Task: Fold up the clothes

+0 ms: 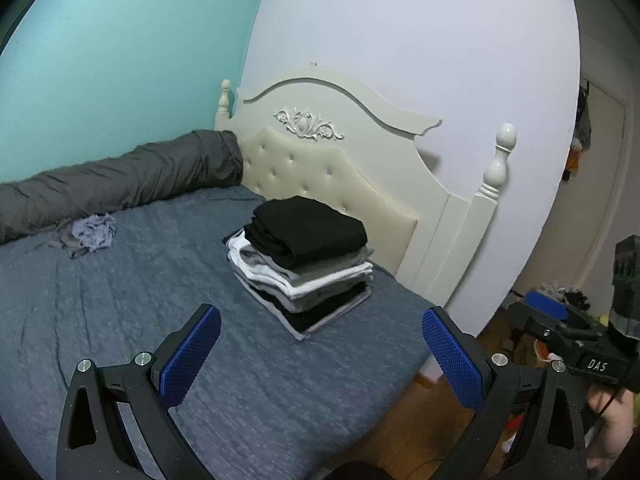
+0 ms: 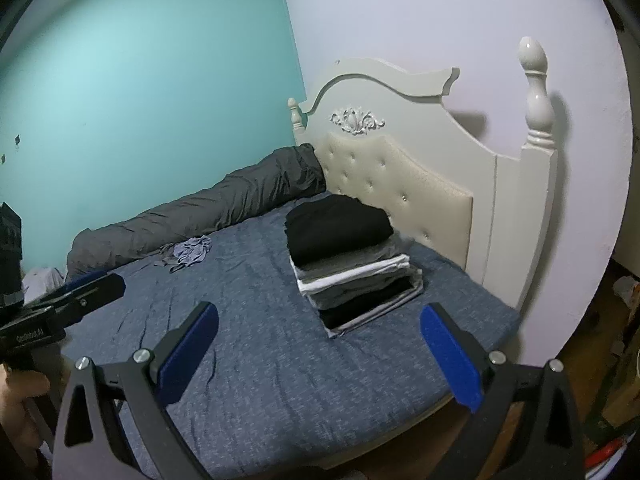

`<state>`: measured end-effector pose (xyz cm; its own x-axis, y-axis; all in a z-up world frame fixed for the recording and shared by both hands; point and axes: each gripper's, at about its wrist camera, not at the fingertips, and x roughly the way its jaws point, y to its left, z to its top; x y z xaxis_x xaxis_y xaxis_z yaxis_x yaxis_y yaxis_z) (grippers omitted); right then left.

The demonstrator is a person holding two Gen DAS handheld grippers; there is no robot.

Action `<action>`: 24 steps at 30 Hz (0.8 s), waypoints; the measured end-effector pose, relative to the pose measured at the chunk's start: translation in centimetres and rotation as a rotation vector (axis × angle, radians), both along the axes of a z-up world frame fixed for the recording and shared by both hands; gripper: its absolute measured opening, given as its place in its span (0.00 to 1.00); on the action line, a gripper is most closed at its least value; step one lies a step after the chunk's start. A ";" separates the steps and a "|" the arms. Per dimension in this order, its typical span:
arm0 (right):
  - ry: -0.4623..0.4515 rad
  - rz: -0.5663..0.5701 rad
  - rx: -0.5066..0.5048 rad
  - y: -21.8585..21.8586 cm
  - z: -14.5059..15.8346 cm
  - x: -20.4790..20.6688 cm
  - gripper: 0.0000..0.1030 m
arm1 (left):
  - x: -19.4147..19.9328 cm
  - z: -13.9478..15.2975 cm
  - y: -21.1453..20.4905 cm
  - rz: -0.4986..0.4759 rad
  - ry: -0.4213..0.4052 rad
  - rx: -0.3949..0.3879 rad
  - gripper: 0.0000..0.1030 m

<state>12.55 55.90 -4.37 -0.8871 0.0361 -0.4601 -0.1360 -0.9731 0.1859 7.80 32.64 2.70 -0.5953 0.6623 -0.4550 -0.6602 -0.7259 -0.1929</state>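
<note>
- Currently, left wrist view: left hand-held gripper (image 1: 320,354) has its jaws spread wide, blue pads (image 1: 192,354) apart with nothing between them; it hangs above the blue-grey bed sheet (image 1: 120,320), touching no cloth.
- Stack of folded clothes (image 1: 304,264) sits on the bed near the cream headboard (image 1: 340,160), beyond the fingertips and apart from them. Layers run black, grey and white; a folded black garment (image 1: 306,226) lies on top.
- Small crumpled grey cloth (image 1: 90,234) lies unfolded on the sheet to the left, just beside a long dark grey bolster (image 1: 120,178) that runs along the teal wall (image 1: 120,40).
- Right hand-held gripper (image 1: 560,326) shows at the right edge, off the bed's side over the wooden floor (image 1: 436,404).
- Right wrist view: right hand-held gripper (image 2: 318,354) also stands wide apart, empty, over the bed sheet (image 2: 260,380) near its front edge.
- Stack of folded clothes (image 2: 352,276) is ahead and slightly right, close to the headboard (image 2: 400,172), clear of the pads.
- Crumpled grey cloth (image 2: 190,254) lies further left against the bolster (image 2: 200,216).
- Left hand-held gripper (image 2: 80,296) enters at the left edge, held in a person's hand (image 2: 16,392); from this angle its jaw state cannot be read.
</note>
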 end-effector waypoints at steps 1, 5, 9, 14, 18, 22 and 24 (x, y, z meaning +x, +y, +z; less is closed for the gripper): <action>0.001 -0.002 -0.002 -0.1 -0.1 0.1 0.99 | 0.2 -0.1 0.0 -0.003 0.005 -0.002 1.00; 0.005 -0.006 -0.003 -0.3 -0.4 0.4 0.99 | 0.7 -0.4 0.0 -0.016 0.018 -0.008 1.00; 0.006 -0.013 -0.004 -0.4 -0.7 0.7 0.99 | 1.0 -0.8 0.0 -0.005 0.028 -0.023 1.00; 0.010 -0.019 -0.001 -0.6 -0.8 1.2 0.99 | 1.2 -1.4 0.0 0.014 0.031 -0.042 1.00; 0.010 -0.018 0.006 -0.8 -0.8 1.4 0.99 | 1.3 -1.9 0.0 0.023 0.034 -0.053 1.00; 0.008 -0.025 0.020 -1.0 -0.9 1.4 0.99 | 1.3 -2.1 0.0 0.024 0.022 -0.053 1.00; 0.005 -0.027 0.017 -1.1 -1.1 1.6 0.99 | 1.4 -2.2 -0.1 0.027 0.027 -0.058 1.00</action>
